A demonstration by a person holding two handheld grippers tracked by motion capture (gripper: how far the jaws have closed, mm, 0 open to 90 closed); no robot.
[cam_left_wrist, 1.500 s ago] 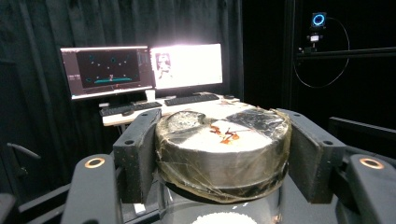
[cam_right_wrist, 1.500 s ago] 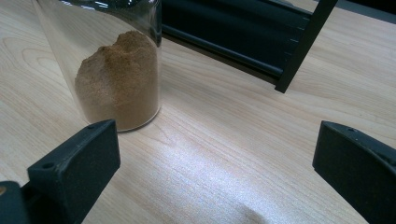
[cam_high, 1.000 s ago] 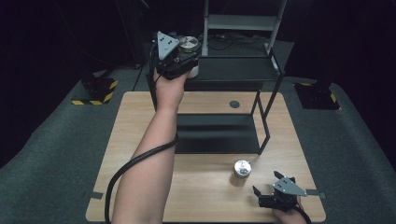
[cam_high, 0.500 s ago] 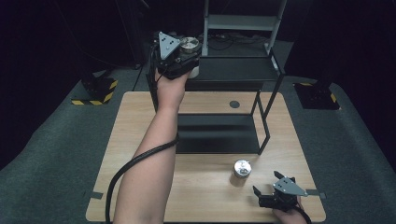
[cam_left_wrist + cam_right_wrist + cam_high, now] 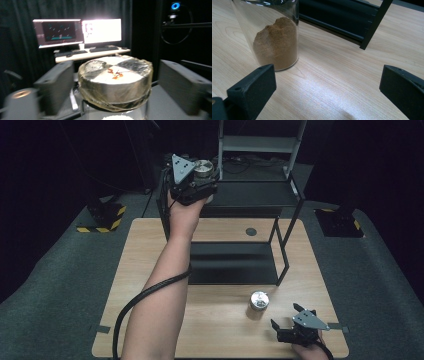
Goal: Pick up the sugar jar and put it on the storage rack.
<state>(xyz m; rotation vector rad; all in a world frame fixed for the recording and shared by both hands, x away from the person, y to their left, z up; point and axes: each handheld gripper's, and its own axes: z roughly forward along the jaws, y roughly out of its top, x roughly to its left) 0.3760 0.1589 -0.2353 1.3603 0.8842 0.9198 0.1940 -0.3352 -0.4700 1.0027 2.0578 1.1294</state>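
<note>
The left hand-held gripper (image 5: 202, 180) has just been opening: its jaws stand clear on either side of a foil-capped jar (image 5: 115, 80) set on the top shelf of the black rack (image 5: 260, 195). To finish the release well, draw straight back and level, so neither jaw clips the jar. The right hand-held gripper (image 5: 287, 330) rests wide and empty on the worktop (image 5: 150, 240), near a second jar (image 5: 258, 304) of brown powder

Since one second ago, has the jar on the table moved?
No. The jar stands at the same place on the table, just in front of the black rack's front right leg, near the right gripper.
</note>
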